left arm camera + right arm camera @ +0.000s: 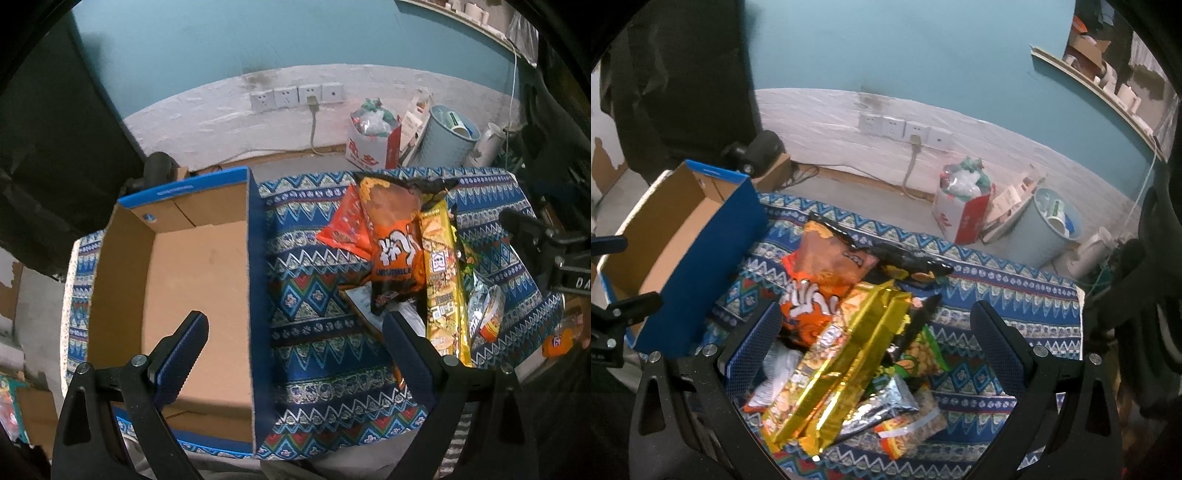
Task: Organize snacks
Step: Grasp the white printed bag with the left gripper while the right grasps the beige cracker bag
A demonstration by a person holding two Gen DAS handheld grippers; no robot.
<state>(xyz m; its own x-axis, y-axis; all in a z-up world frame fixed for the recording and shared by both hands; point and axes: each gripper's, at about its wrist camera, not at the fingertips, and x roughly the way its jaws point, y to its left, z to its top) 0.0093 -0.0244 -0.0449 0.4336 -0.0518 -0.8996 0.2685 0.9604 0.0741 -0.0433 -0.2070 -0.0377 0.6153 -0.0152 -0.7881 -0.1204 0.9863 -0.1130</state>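
An empty cardboard box (199, 266) with blue outer walls stands on the left of the patterned cloth; its blue wall (698, 258) shows in the right wrist view. A heap of snack bags lies to its right: an orange bag (397, 243), a long gold packet (443, 280), a red packet (345, 225) and a silver-topped cup (487, 314). My left gripper (295, 332) is open, straddling the box's right wall. My right gripper (875, 325) is open above the gold packet (842, 354) and orange bag (820, 280). A green bag (919, 354) lies beneath.
The patterned cloth (314, 350) covers a low table. Behind it on the floor stand a red-and-white bag (373, 140), a pale blue bin (447, 136) and a white kettle (487, 144). Wall sockets (295, 96) with a plugged cable sit on the white wall.
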